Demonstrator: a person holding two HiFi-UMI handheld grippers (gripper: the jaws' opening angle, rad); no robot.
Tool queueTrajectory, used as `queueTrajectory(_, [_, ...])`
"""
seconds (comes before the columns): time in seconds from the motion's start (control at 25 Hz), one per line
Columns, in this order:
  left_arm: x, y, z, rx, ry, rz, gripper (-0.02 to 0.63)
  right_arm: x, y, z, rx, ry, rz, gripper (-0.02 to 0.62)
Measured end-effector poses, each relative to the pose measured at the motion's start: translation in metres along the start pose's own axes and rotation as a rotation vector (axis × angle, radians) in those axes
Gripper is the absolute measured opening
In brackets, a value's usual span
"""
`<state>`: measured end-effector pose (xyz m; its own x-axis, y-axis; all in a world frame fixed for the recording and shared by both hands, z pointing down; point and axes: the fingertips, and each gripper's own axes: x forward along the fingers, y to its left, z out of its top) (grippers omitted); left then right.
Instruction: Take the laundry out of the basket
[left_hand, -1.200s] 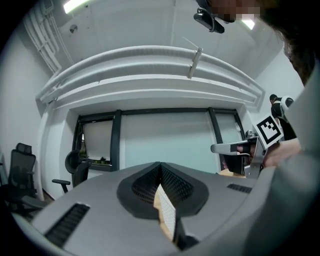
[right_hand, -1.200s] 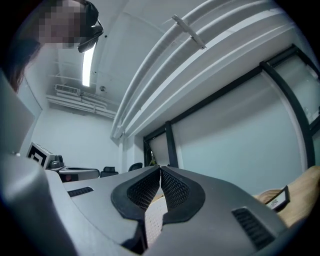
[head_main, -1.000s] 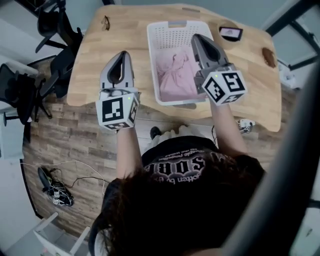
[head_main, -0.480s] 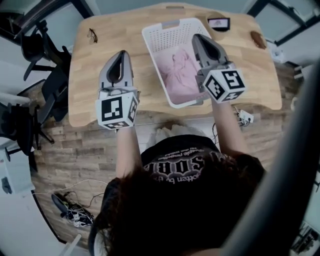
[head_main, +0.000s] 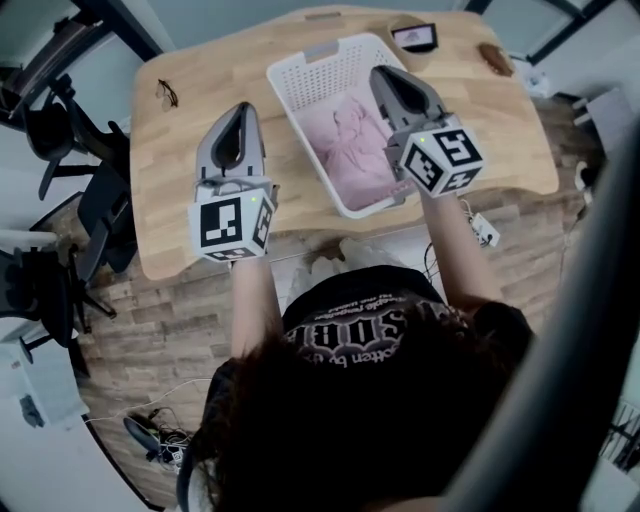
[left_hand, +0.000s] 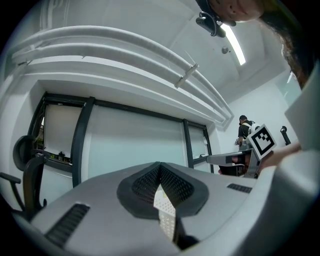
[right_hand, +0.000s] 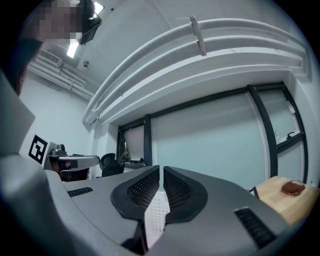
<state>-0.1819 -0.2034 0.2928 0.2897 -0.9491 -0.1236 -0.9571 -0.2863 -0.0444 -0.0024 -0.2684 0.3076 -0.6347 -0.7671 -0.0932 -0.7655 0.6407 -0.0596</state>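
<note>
A white laundry basket (head_main: 310, 72) stands on the wooden table (head_main: 190, 140), turned a little askew. Pink laundry (head_main: 355, 140) lies crumpled in its near half. My left gripper (head_main: 240, 112) is held above the table left of the basket, shut and empty. My right gripper (head_main: 382, 78) hovers over the basket's right side, shut with nothing between its jaws. In both gripper views the jaws point level across the room, at windows and ceiling. In the left gripper view the shut left gripper (left_hand: 160, 167) shows basket mesh below its tips; the right gripper view shows the right gripper (right_hand: 161, 171) likewise.
Glasses (head_main: 166, 93) lie at the table's far left. A dark phone (head_main: 413, 37) and a brown object (head_main: 494, 57) sit at the far right. Black office chairs (head_main: 55, 120) stand left of the table. Cables (head_main: 150, 435) lie on the wood floor.
The head view has swung, so the table and basket appear rotated and shifted left. Both grippers keep about the same place in the frame, still shut.
</note>
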Motion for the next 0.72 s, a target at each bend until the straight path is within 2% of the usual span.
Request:
queueTrajectory(0.56, [0.031,0.005,0.000,-0.001,-0.012,-0.003,0.002,0.032,-0.036,-0.013,-0.040,0.062,-0.005,0.040])
queueTrajectory(0.72, [0.038,0.002,-0.003,0.001,-0.007,-0.011,0.002,0.041,-0.039,-0.032,-0.031,0.118,-0.004,0.160])
